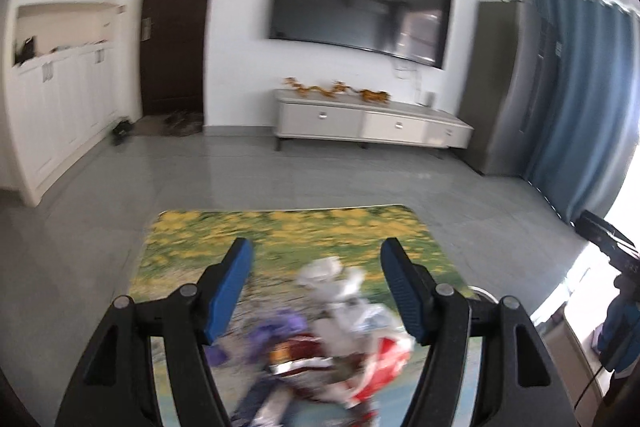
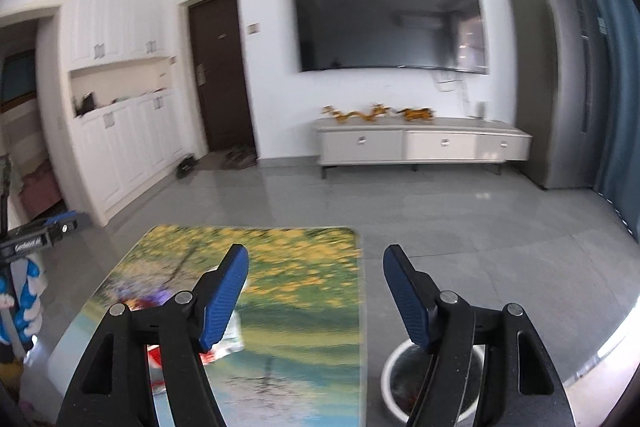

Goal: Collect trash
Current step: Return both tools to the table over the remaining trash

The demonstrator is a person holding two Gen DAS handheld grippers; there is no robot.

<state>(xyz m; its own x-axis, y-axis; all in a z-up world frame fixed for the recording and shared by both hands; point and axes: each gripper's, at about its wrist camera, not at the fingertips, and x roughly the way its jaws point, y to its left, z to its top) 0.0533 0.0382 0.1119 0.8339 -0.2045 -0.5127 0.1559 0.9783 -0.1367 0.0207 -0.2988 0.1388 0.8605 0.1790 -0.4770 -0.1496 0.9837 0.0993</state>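
A blurred heap of trash [image 1: 332, 331] lies on the table with the yellow-flower picture top [image 1: 192, 239]: white crumpled paper, a purple wrapper, a red packet. My left gripper [image 1: 316, 259] hangs above the heap, open, nothing between its blue pads. In the right wrist view the same trash [image 2: 224, 339] shows partly behind the left finger, low on the table [image 2: 304, 291]. My right gripper [image 2: 316, 263] is open and empty over the table's right edge. A white-rimmed bin [image 2: 390, 375] stands on the floor right of the table, with some dark and orange scraps inside.
Grey tiled floor [image 2: 440, 211] stretches to a low white TV cabinet [image 2: 420, 143] under a wall TV. White cupboards and a dark door are at the left. Blue curtains [image 1: 576, 95] hang at the right. A tripod with black gear [image 1: 612, 251] stands by the table's side.
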